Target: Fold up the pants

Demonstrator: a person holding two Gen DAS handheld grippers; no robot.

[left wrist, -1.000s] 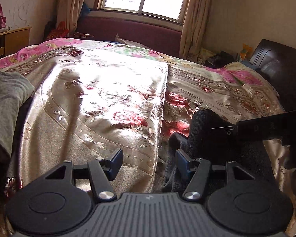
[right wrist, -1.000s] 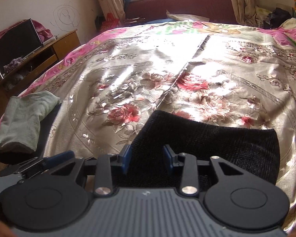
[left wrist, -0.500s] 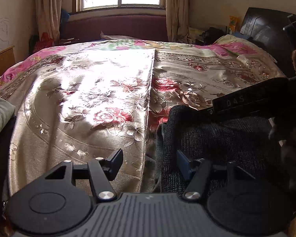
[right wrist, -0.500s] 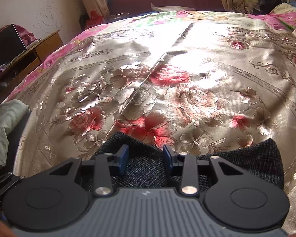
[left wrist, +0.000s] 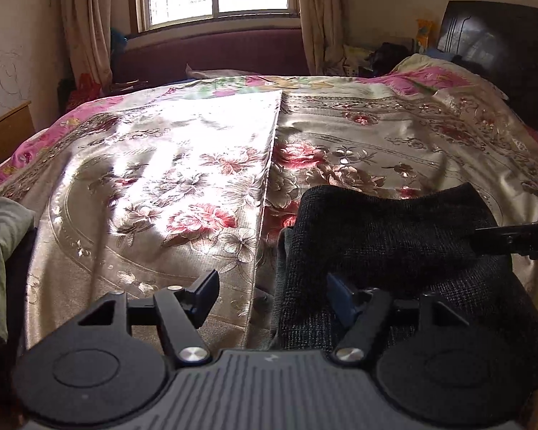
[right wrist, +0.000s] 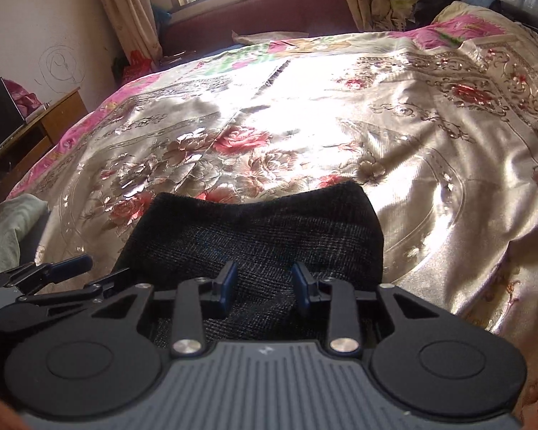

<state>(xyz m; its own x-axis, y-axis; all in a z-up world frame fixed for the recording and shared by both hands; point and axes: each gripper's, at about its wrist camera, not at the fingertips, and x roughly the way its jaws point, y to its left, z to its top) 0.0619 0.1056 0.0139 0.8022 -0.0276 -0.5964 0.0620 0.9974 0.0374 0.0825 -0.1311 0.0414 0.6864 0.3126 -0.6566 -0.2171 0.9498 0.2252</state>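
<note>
Left wrist view, pants: the dark knit pants (left wrist: 394,236) are sitting at the near edge of the bed, on the flowery bedspread (left wrist: 168,179), already doubled over with the top layer bunched up a bit.

Left wrist view, left gripper: the left gripper (left wrist: 272,294) is opening up right now, jaws going wide. One finger is hanging over bare bedspread, the other is over the pants' left edge, and nothing is getting pinched. A second ago it was narrower, so I'm reading this as letting go.

Left wrist view, other stuff: a grey-green cloth (left wrist: 0,236) is lying off to the left, and the other tool is poking in from the right edge.

Right wrist view, right gripper: the right gripper (right wrist: 263,288) is closing in a little, but there's a clear gap between the pads, with fabric lying underneath rather than clamped. So, nothing held.

Right wrist view, what changed: the folded bundle is looking squarer and thicker than a second ago, when it was spread out wide.

Meaning: probably one fold is landing, and the next bit is smoothing or one more fold.
</note>
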